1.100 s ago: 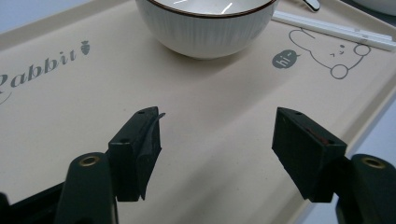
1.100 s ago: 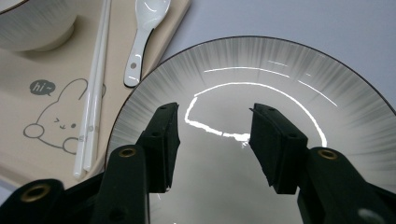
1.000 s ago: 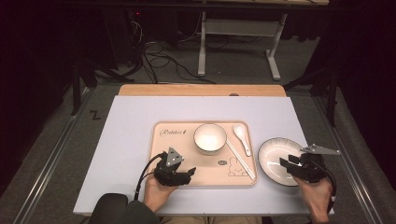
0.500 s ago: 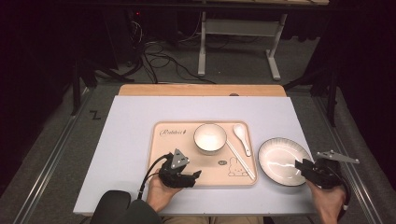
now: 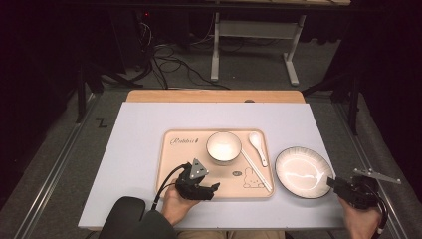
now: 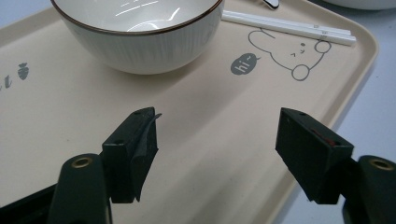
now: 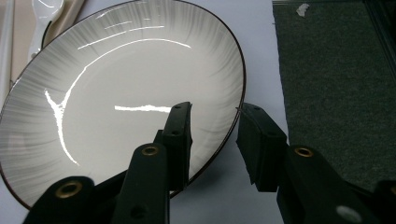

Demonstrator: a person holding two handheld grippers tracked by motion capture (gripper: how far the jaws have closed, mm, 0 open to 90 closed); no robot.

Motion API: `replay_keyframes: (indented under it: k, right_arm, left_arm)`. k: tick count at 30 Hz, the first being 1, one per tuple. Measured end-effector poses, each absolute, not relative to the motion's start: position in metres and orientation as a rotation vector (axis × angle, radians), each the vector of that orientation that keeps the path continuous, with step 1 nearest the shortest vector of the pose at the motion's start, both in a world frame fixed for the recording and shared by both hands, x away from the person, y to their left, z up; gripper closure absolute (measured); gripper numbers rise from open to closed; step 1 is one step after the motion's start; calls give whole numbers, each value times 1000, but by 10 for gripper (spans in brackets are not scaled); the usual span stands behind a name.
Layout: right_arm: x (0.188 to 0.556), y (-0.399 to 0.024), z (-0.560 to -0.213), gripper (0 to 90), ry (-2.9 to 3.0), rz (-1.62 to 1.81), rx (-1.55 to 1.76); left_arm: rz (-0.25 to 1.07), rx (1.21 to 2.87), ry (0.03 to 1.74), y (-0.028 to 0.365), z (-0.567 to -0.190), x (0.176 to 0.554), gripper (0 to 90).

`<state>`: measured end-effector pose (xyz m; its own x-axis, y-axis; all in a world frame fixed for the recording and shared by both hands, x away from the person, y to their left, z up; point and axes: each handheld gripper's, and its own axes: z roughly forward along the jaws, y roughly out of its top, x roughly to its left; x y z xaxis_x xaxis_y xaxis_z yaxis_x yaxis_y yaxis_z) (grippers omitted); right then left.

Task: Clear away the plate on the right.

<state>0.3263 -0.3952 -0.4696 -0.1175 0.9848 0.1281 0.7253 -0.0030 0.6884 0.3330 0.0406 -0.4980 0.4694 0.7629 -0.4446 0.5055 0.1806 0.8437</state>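
A white, dark-rimmed plate [image 5: 303,172] lies flat on the table just beside the tray.

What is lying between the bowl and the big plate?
In the high view, a white spoon and white chopsticks lie on the tray between the bowl and the plate.

The right gripper [image 5: 332,183] has drawn back off the plate [image 5: 302,172], its fingers [image 7: 180,135] closing partway.
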Motion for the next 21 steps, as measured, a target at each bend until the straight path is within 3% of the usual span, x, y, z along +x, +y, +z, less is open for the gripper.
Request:
replay_keyframes:
  k: [21]
  right_arm:
    - [349,-407,-487,670,1974,903,1847]
  left_arm:
    - [292,1486,1179,43,-499,333,303]
